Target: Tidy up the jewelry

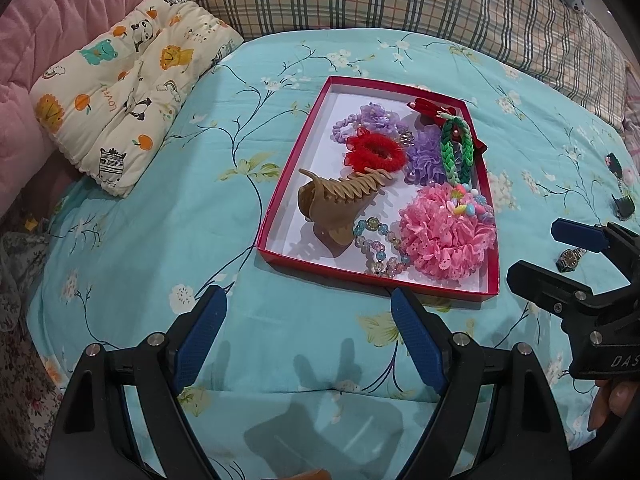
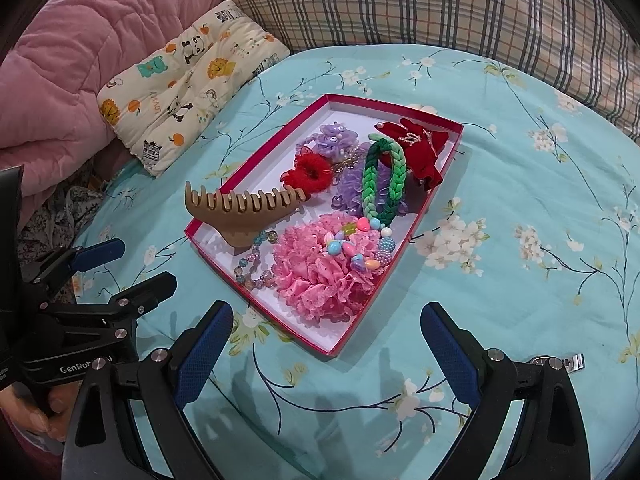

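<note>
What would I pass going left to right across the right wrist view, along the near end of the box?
Left gripper → tan hair claw → glass bead bracelet → pink scrunchie → red box rim → blue bedsheet.

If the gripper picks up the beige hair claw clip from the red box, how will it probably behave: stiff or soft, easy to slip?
The beige claw clip looks like hard, smooth plastic, so it is probably stiff and may slip between the pads. It stands tall on a narrow base in the red box, so a push would likely tip it. Its thin teeth could snag the bead bracelet beside it.
</note>
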The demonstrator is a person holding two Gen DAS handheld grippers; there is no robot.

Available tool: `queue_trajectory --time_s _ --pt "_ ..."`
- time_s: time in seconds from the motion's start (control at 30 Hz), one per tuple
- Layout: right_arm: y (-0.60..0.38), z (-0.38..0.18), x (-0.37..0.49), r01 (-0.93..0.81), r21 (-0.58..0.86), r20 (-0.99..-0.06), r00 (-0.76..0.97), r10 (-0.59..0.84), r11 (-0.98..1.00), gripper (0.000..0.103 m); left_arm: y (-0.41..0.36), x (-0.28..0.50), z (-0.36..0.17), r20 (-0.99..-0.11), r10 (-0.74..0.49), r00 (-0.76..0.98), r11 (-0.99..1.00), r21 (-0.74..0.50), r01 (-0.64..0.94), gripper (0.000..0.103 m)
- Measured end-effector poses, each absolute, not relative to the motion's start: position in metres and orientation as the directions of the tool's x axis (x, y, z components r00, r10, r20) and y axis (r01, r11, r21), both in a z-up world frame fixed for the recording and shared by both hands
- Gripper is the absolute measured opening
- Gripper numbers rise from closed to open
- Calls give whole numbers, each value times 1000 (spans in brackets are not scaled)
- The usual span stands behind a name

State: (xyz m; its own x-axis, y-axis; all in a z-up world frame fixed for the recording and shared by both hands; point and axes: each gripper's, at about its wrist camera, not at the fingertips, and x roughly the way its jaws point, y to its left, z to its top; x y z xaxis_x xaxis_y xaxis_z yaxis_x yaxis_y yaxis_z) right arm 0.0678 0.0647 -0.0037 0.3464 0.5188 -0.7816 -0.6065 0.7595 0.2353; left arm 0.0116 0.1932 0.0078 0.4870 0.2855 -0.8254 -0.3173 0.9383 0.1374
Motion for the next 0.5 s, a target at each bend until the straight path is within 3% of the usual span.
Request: queue_trajectory --time_s 0.5 --pt "65 -2 68 -607 236 -780 347 520 759 96 194 11 9 -824 287 488 938 137 -320 85"
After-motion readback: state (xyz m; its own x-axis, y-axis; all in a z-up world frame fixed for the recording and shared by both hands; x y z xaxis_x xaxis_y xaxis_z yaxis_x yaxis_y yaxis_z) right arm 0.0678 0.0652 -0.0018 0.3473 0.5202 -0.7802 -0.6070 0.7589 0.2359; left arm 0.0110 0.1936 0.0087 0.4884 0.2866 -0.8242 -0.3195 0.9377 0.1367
